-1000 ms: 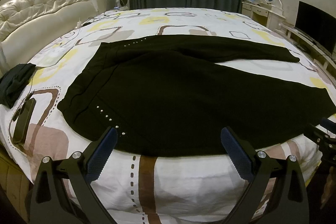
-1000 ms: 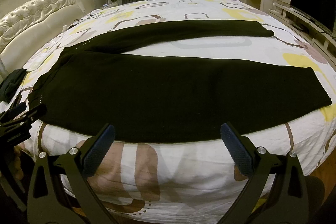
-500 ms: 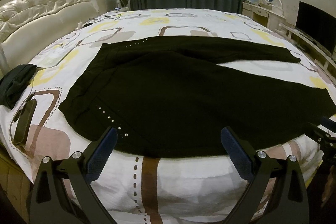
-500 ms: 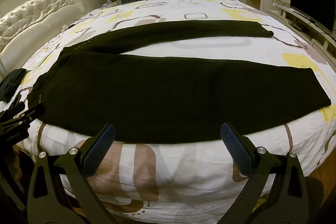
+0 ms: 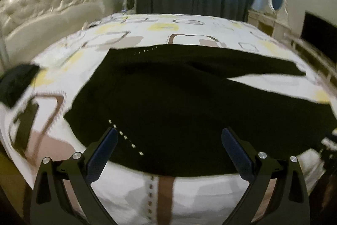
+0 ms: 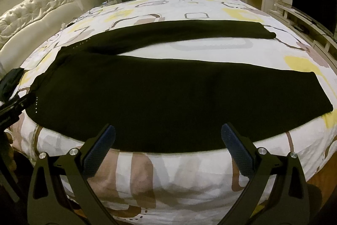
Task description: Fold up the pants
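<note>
The black pants (image 6: pixel 168 98) are lying spread flat on the patterned bedsheet (image 6: pixel 189 172), legs splayed apart toward the right of the frame, and the fold is not yet begun. The left gripper (image 5: pixel 168 149) and right gripper (image 6: pixel 168 142) are each hovering spread wide and empty just short of the near hem, the left seemingly by the studded waist, though blur is softening that view. Next, each is needing to pinch the near edge; bare sheet beyond is offering room.
</note>
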